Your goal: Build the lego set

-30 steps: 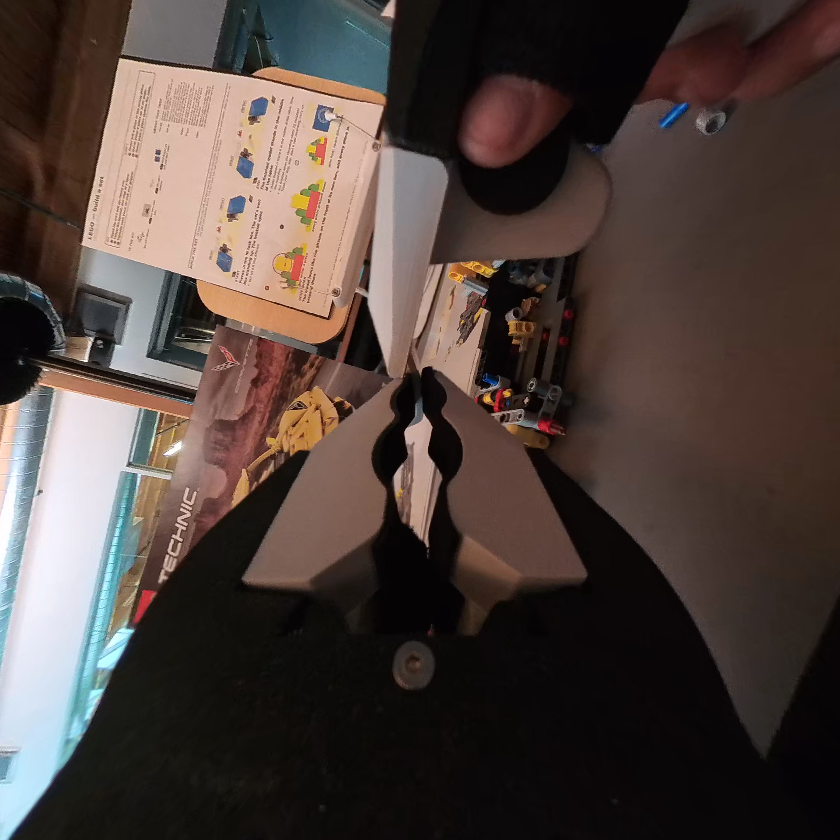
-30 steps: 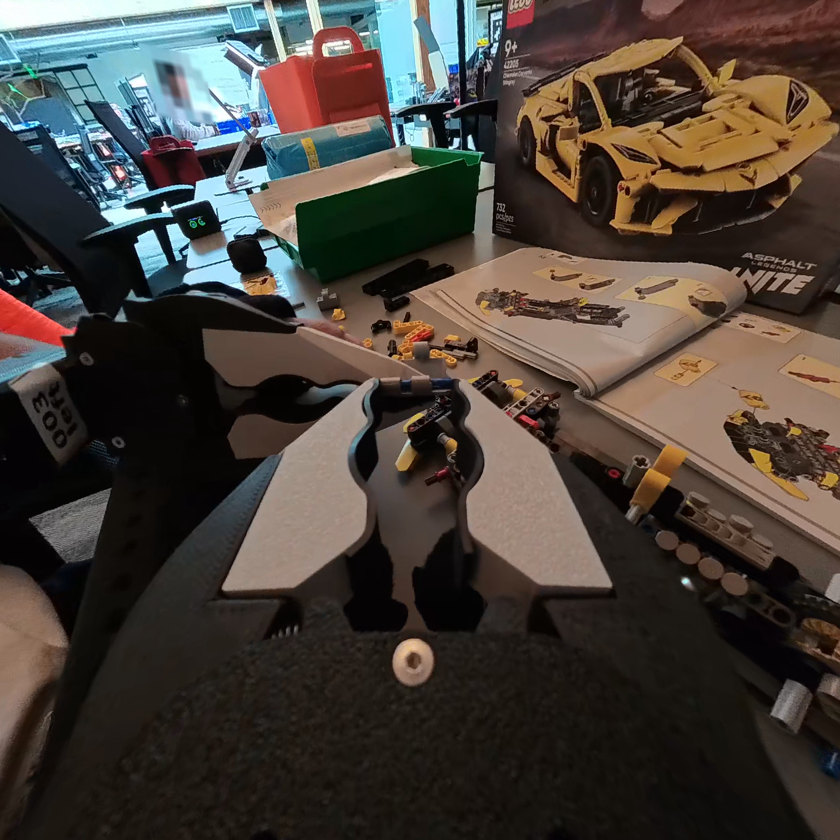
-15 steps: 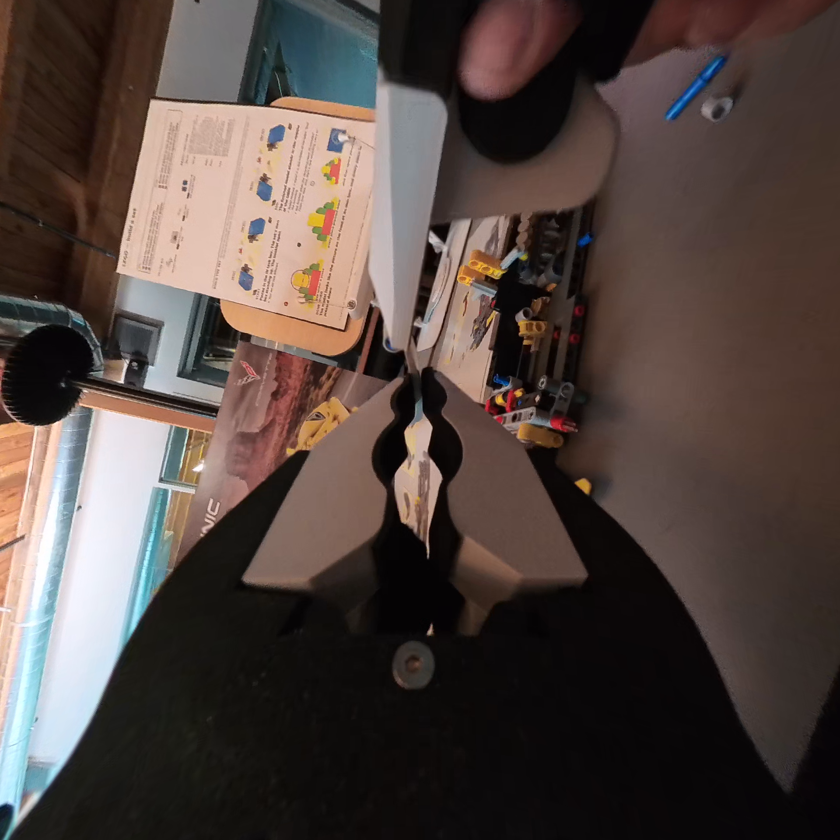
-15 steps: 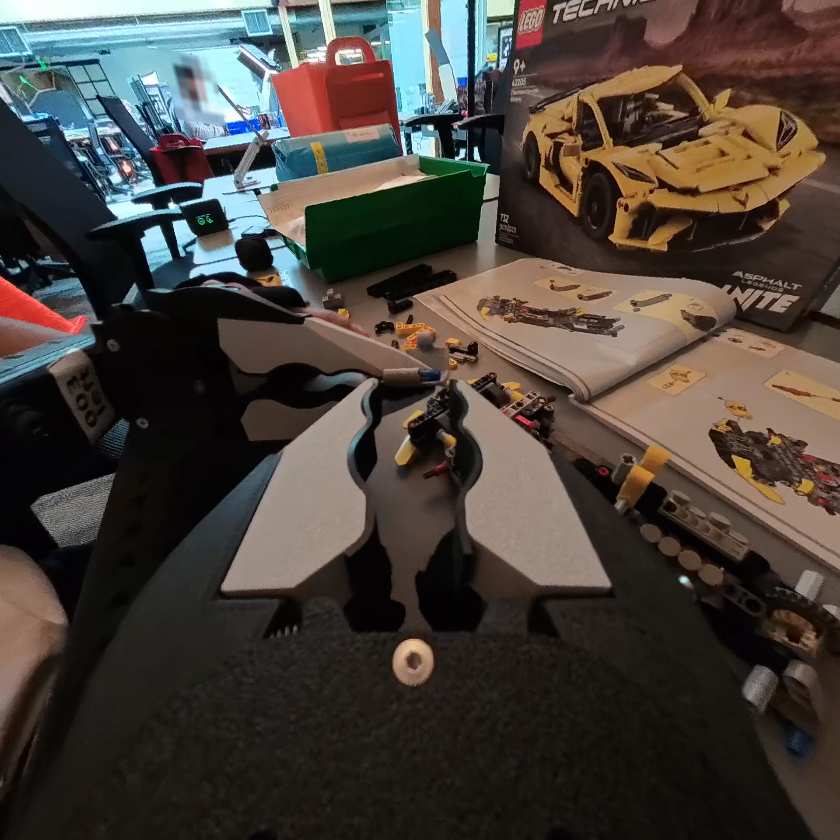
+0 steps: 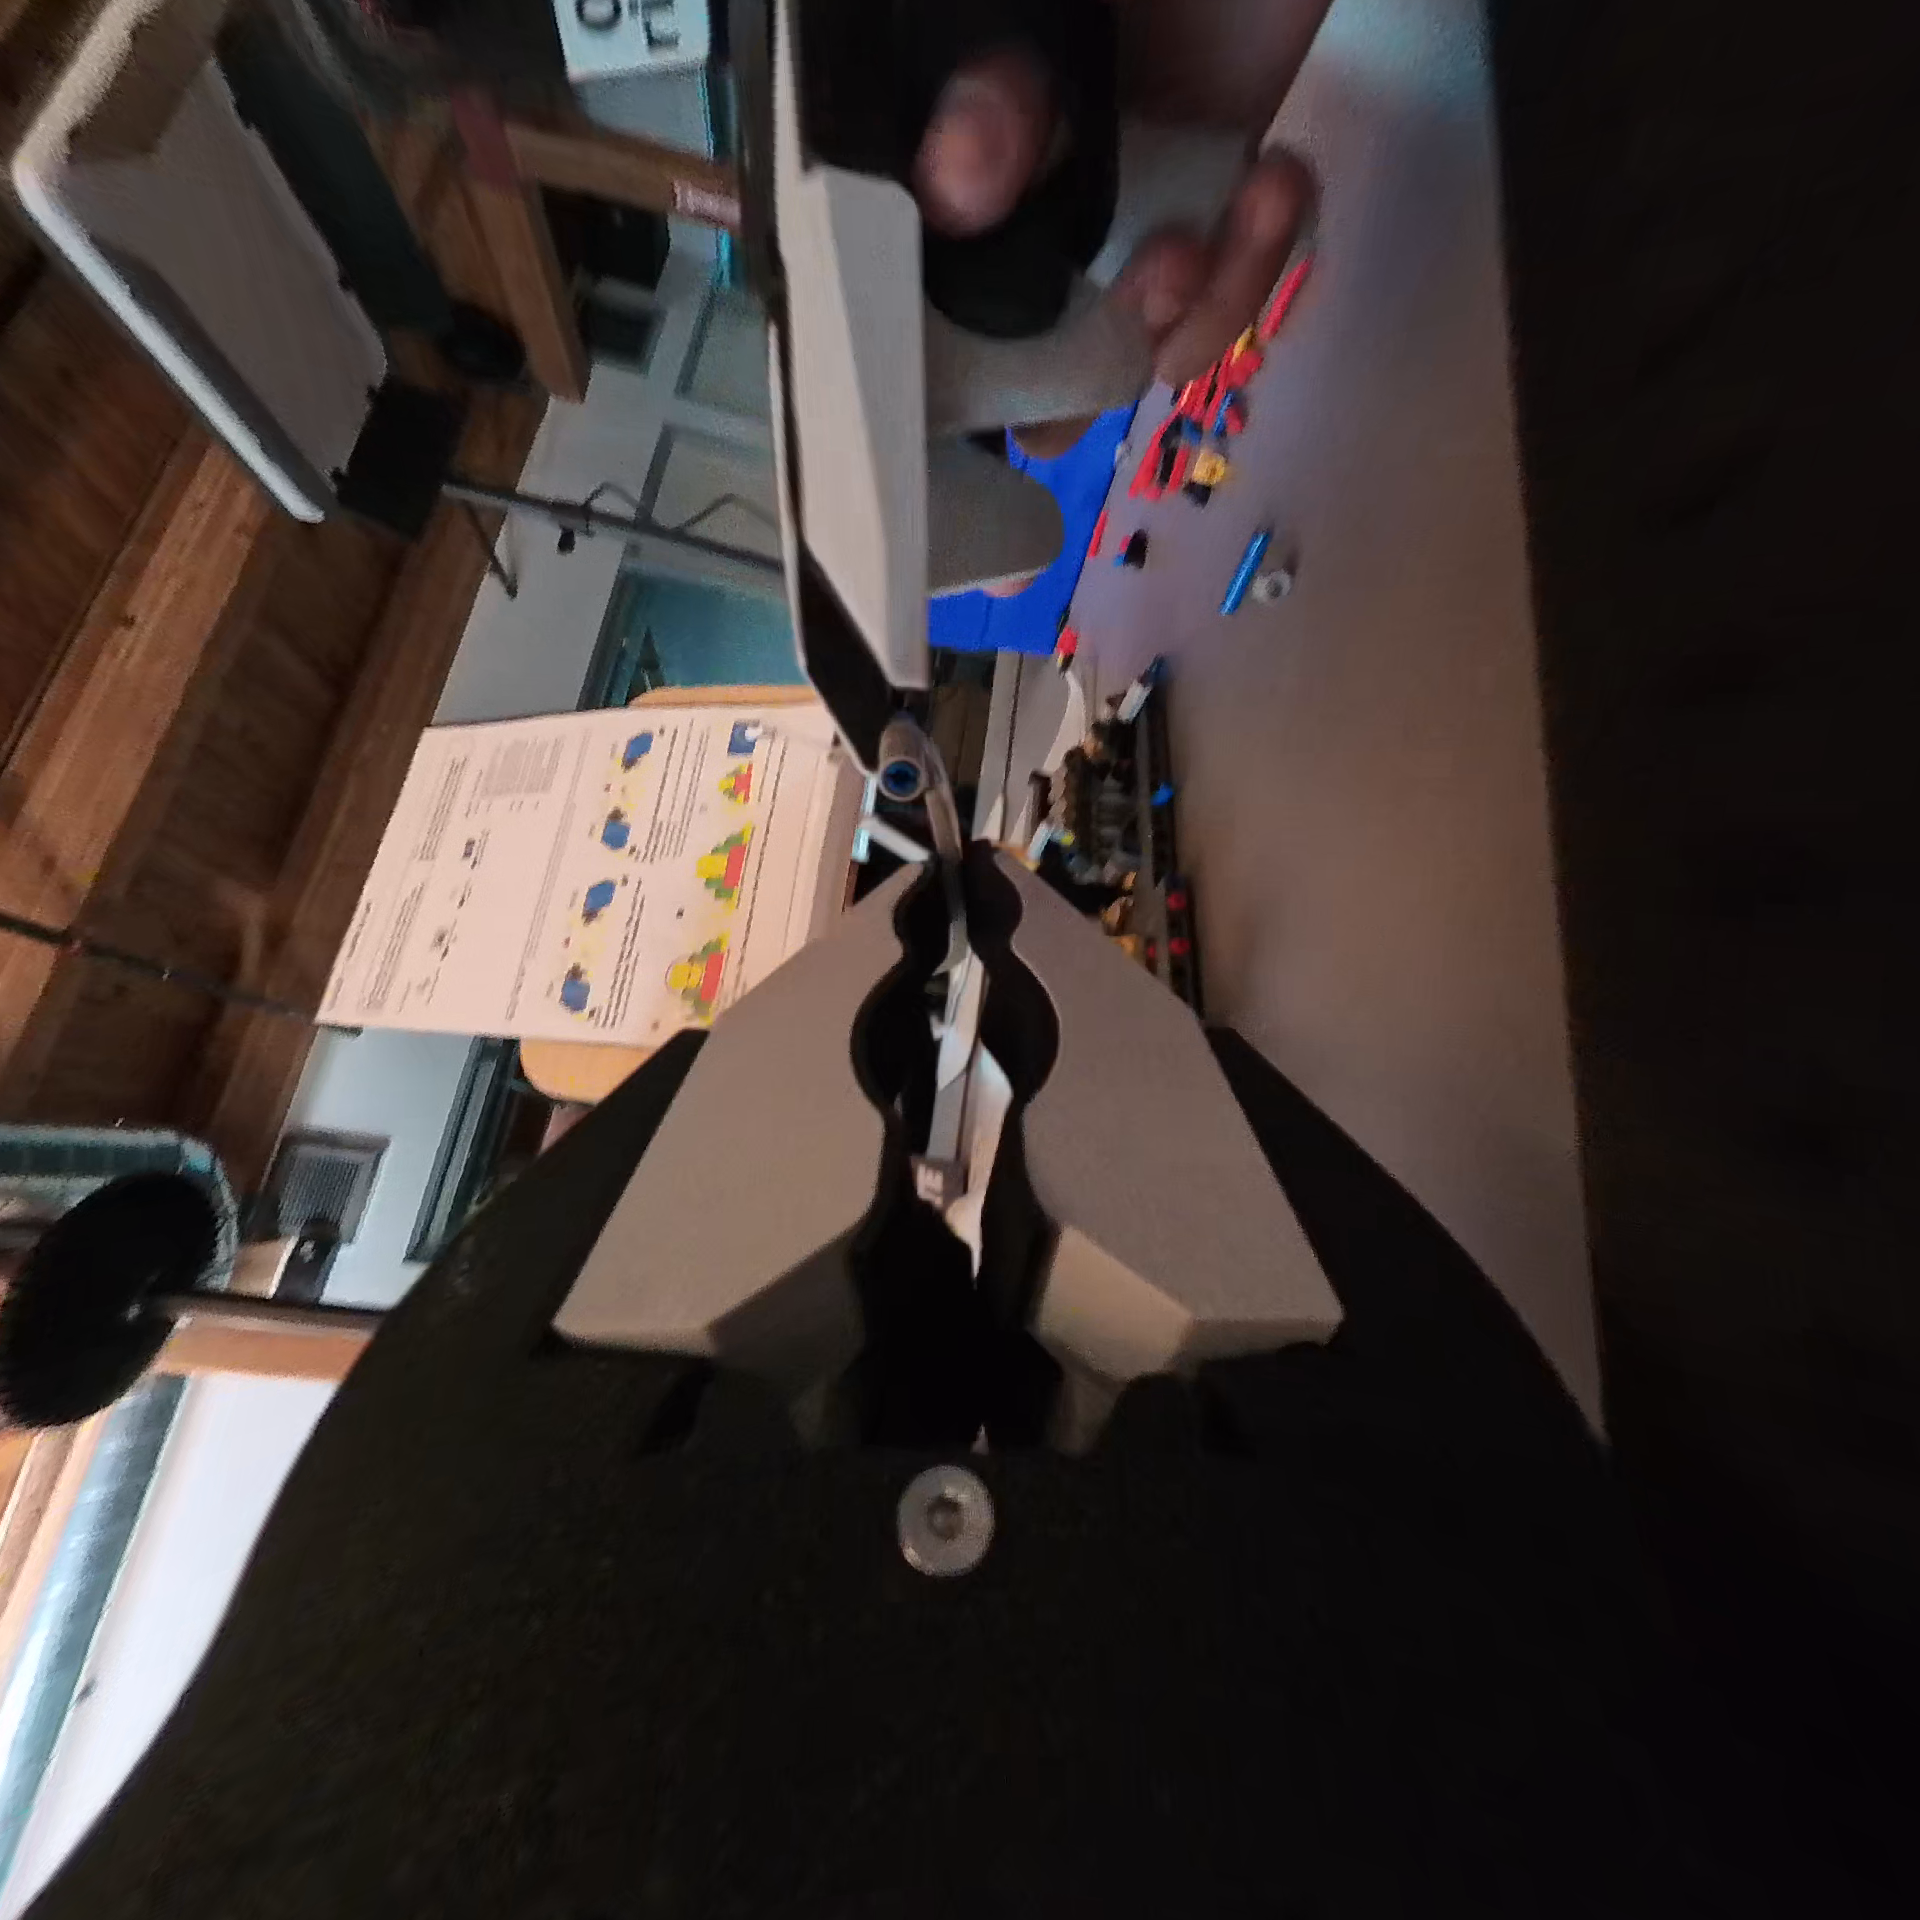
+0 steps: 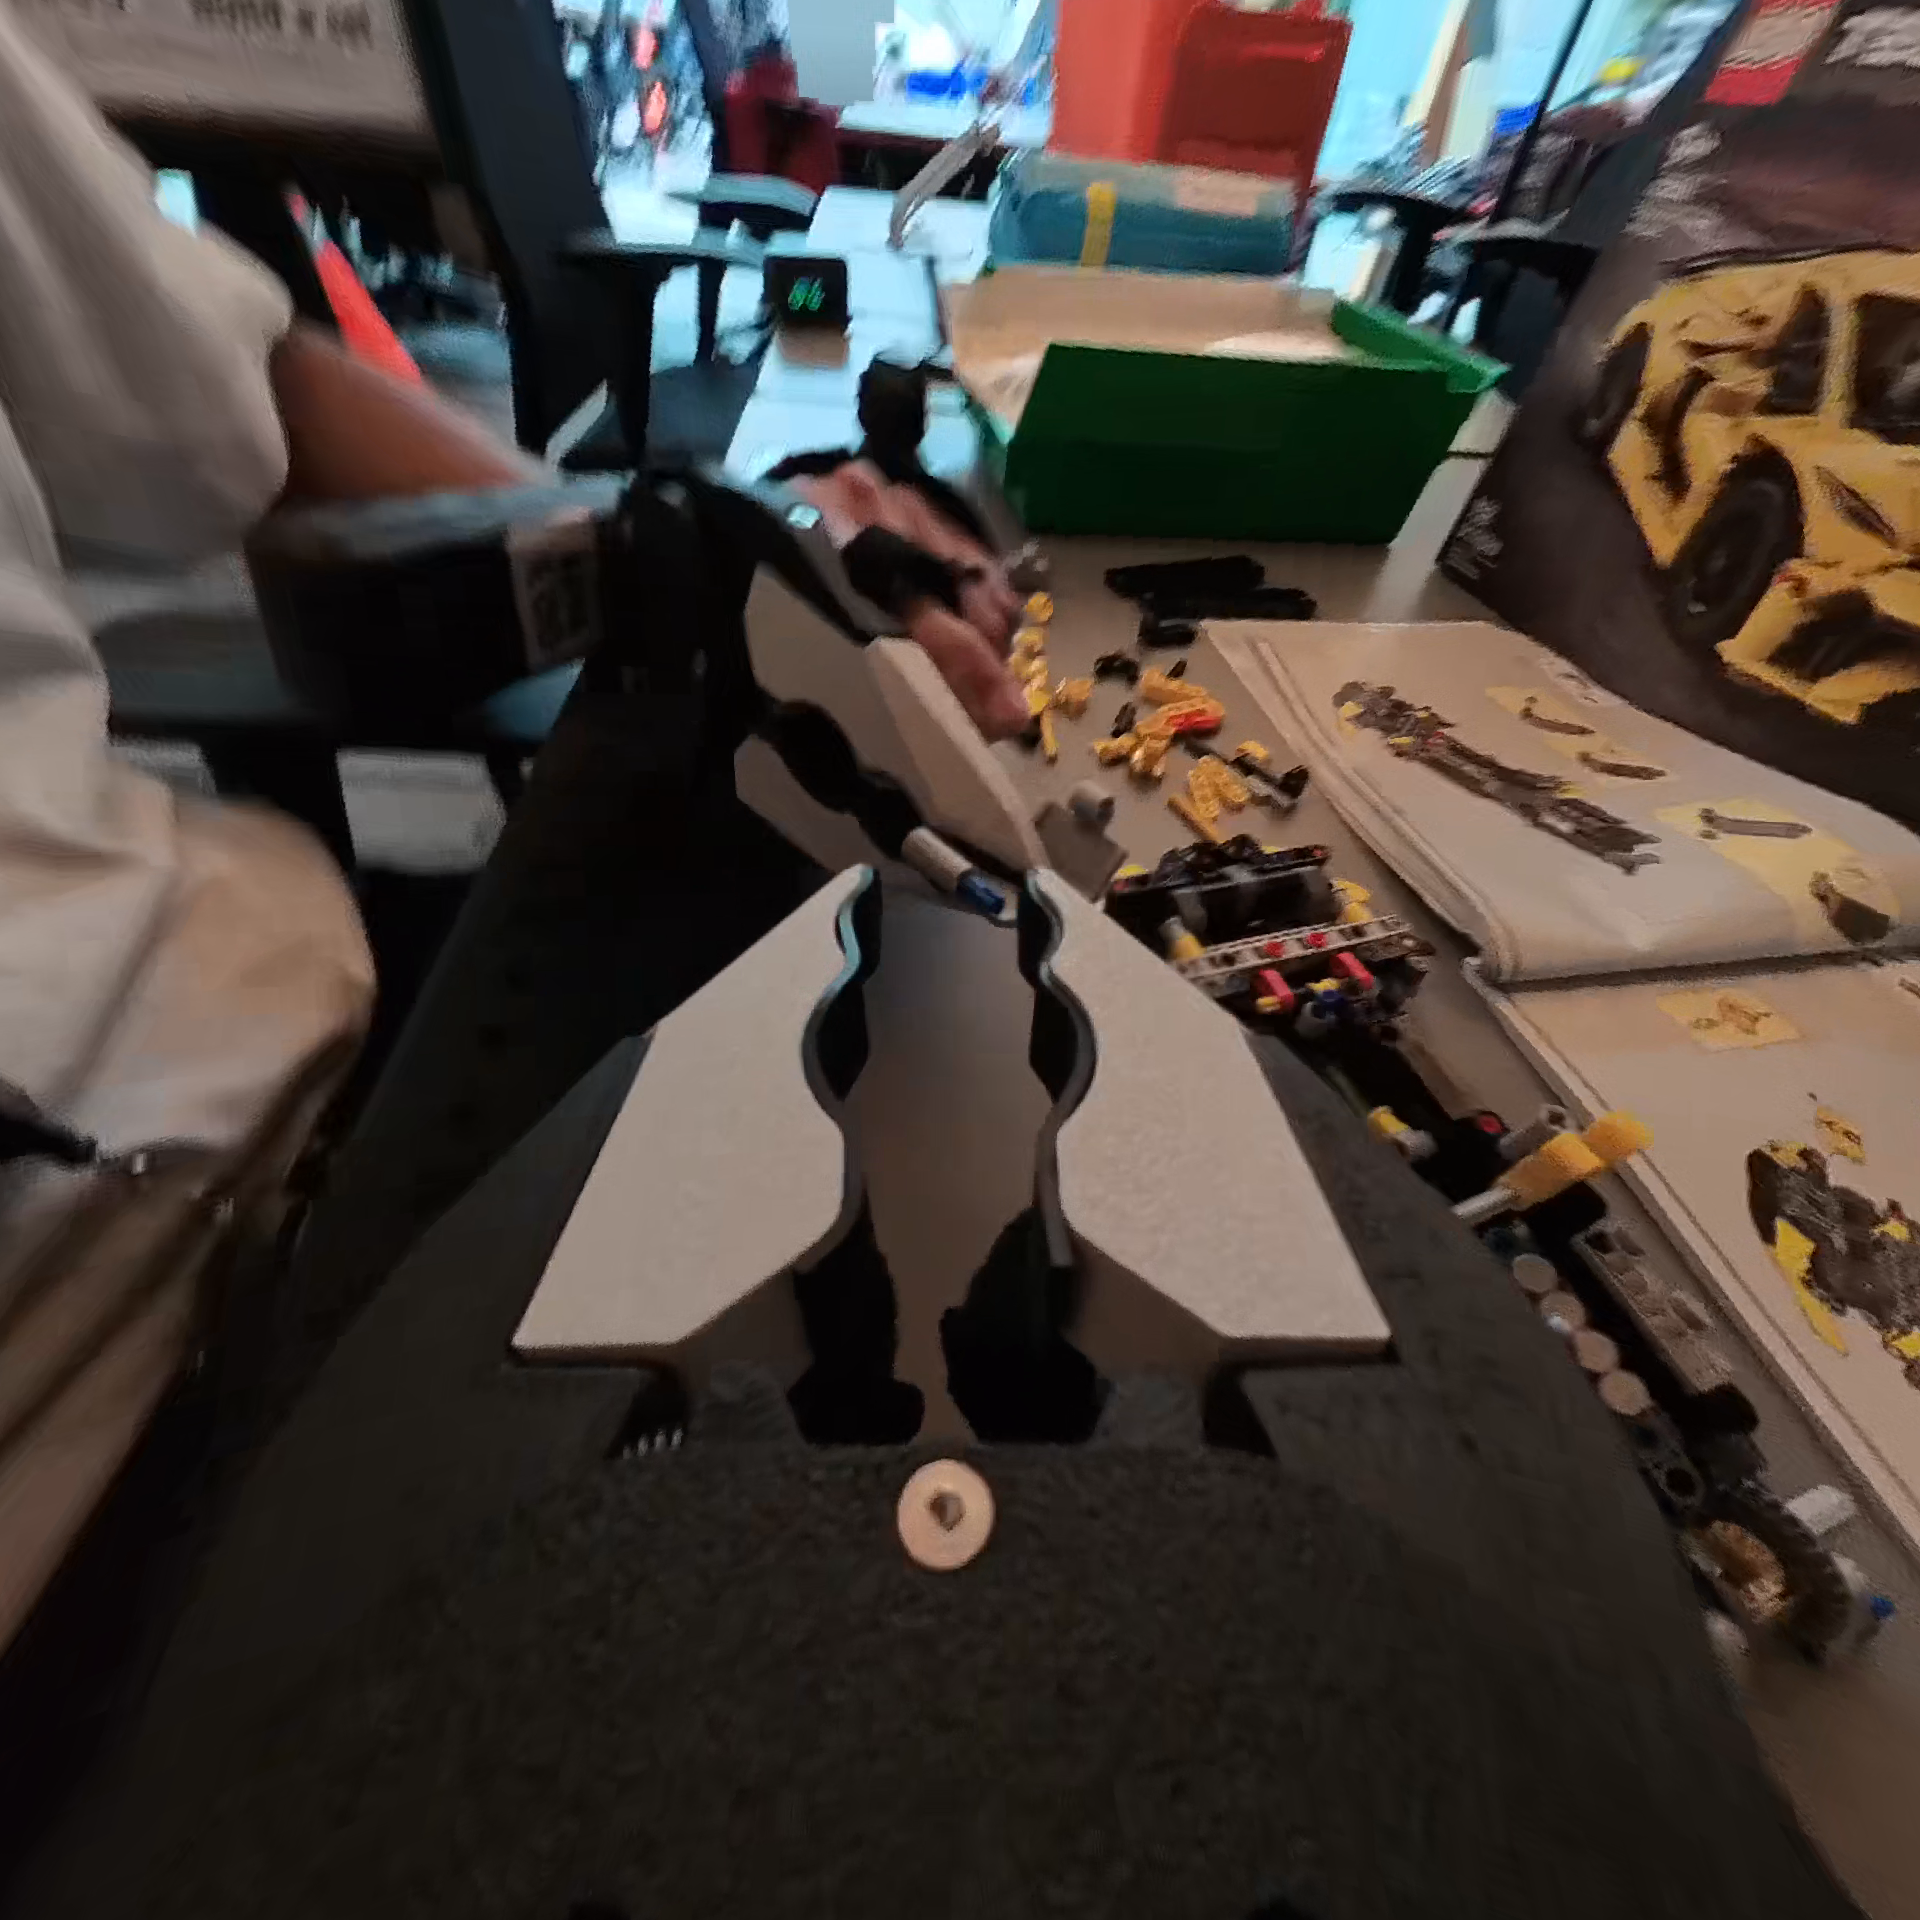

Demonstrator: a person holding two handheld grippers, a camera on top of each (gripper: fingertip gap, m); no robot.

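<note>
A small grey bush with a blue pin (image 6: 951, 871) sits at the tips of my left gripper (image 6: 971, 854), which reaches in from the left and looks shut on it. My right gripper (image 6: 948, 883) has its jaws apart, one fingertip on either side of that piece, with small gaps. In the left wrist view my left gripper (image 5: 951, 862) has its jaws nearly together. There the piece (image 5: 902, 767) shows end-on just past them, against the right gripper (image 5: 891, 727). The part-built black chassis (image 6: 1278, 935) lies on the table right of the tips.
Loose yellow and black pieces (image 6: 1153, 727) lie behind the chassis. An open instruction booklet (image 6: 1507, 790), the set's box (image 6: 1766, 416) and a green bin (image 6: 1226, 457) are at the back right. A long dark beam assembly (image 6: 1621, 1330) lies along the right. A person's arm (image 6: 364, 416) is at the left. My left and right fingertips are right by each other.
Both grippers swung, so both views shifted. The right jaws came closer together around the piece. The left gripper and the piece now tilt downward. The chassis now lies right of the right fingertips.
</note>
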